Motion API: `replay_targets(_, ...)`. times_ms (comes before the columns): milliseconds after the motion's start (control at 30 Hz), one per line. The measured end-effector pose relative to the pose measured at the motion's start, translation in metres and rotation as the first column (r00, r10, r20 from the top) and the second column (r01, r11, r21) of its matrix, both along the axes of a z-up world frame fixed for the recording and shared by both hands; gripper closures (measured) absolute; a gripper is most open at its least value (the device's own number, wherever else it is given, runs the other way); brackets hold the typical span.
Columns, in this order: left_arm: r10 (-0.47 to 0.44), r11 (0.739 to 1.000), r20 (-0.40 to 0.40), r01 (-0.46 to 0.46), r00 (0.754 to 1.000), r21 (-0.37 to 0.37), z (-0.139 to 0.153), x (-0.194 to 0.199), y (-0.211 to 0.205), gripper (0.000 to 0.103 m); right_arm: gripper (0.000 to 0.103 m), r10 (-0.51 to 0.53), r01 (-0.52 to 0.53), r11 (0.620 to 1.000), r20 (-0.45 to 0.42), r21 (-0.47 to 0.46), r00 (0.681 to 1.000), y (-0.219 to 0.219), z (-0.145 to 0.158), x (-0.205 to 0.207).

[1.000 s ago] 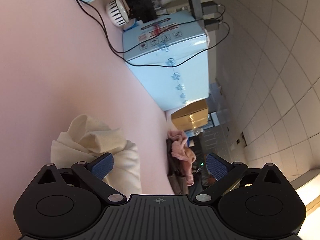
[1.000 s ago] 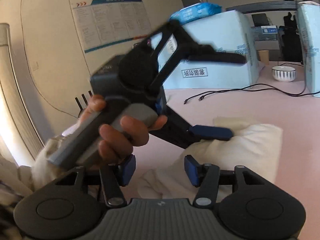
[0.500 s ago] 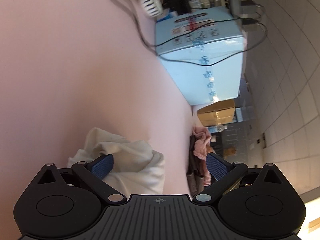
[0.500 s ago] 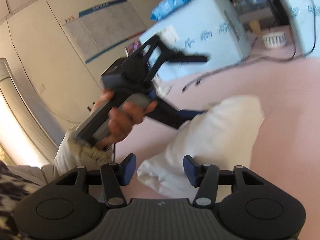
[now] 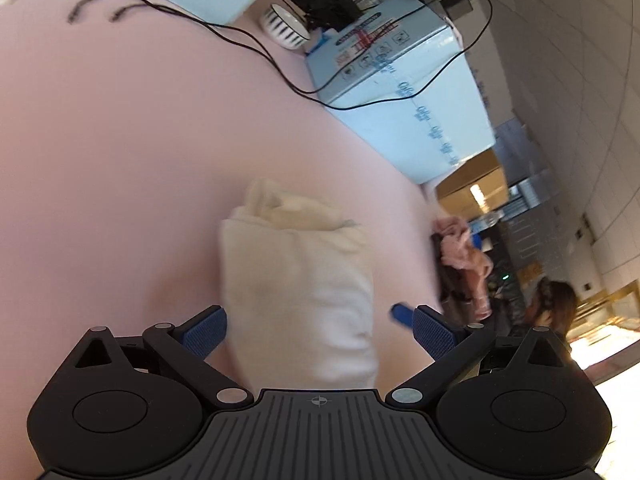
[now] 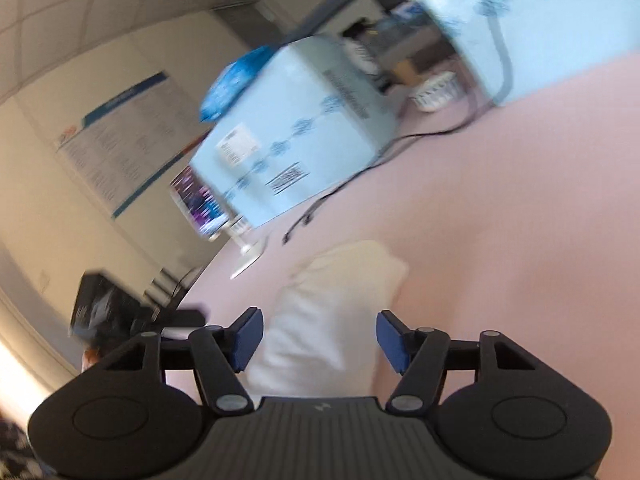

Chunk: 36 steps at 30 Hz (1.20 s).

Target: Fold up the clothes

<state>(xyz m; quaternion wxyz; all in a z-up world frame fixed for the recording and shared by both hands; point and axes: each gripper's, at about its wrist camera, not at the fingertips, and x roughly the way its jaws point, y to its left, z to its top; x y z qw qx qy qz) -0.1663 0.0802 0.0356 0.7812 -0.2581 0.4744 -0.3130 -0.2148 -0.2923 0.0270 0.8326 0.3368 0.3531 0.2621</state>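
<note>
A folded cream cloth (image 5: 300,280) lies on the pink table (image 5: 120,160). My left gripper (image 5: 318,328) is open, its blue pads on either side of the cloth's near end, holding nothing. In the right wrist view the same cloth (image 6: 332,312) lies between the open pads of my right gripper (image 6: 320,338), which is also empty. A blue fingertip of the right gripper (image 5: 402,314) shows at the cloth's right in the left wrist view. The left gripper (image 6: 120,320) shows blurred at the left edge of the right wrist view.
Light blue cartons (image 5: 400,92) (image 6: 296,136) stand at the table's far side with black cables (image 5: 248,44) running across. A striped bowl (image 5: 284,26) sits between them. Pink clothes (image 5: 464,248) hang past the table's right edge. A small white fan stand (image 6: 248,256) is behind the cloth.
Both grippers swung around and pulled back from the cloth; the right gripper's jaws opened wider. The left gripper is no longer in front of the right camera. The cloth now lies centred between both sets of pads.
</note>
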Motion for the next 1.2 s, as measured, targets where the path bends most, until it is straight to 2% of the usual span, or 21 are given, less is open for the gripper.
replay_targets(67, -0.062, 0.995, -0.057, 0.067, 0.996, 0.076, -0.009, -0.002, -0.005, 0.002, 0.036, 0.010, -0.005, 0.999, -0.101, 0.052, 0.995, -0.004, -0.018, 0.020)
replay_targets(167, -0.113, 0.989, -0.071, 0.118, 0.991, 0.083, -0.020, -0.002, -0.013, 0.000, 0.038, 0.076, -0.059, 0.993, -0.178, 0.099, 0.981, 0.006, -0.039, 0.038)
replay_targets(300, -0.150, 0.982, -0.078, 0.157, 0.986, 0.101, -0.018, 0.006, -0.031, 0.000, 0.035, 0.175, -0.154, 0.980, -0.185, 0.123, 0.967, 0.027, -0.041, 0.060)
replay_targets(467, -0.235, 0.952, -0.018, 0.234, 0.972, 0.199, -0.016, 0.010, -0.066, 0.000, 0.033, 0.209, -0.184, 0.973, -0.196, 0.140, 0.958, 0.042, -0.041, 0.079)
replay_targets(567, -0.235, 0.944, -0.007, 0.230, 0.972, 0.237, -0.013, 0.011, -0.077, 0.001, 0.032, 0.200, -0.174, 0.974, -0.185, 0.144, 0.962, 0.044, -0.042, 0.080)
replay_targets(633, -0.207, 0.957, -0.011, 0.205, 0.978, 0.207, -0.014, 0.013, -0.074, 0.001, 0.033, 0.204, -0.186, 0.975, -0.157, 0.122, 0.966, 0.047, -0.041, 0.077)
replay_targets(767, -0.170, 0.971, 0.012, 0.166, 0.985, 0.172, -0.017, 0.010, -0.068, 0.001, 0.045, 0.173, -0.160, 0.982, -0.135, 0.105, 0.976, 0.046, -0.044, 0.073)
replay_targets(1000, -0.159, 0.952, 0.099, 0.126, 0.982, 0.279, -0.013, -0.007, -0.077, 0.003, 0.049, 0.161, -0.152, 0.984, -0.100, 0.096, 0.982, 0.045, -0.046, 0.067)
replay_targets(1200, -0.135, 0.951, 0.105, 0.099, 0.985, 0.292, -0.012, -0.008, -0.076, 0.008, 0.051, 0.140, -0.134, 0.988, -0.070, 0.081, 0.988, 0.048, -0.047, 0.062)
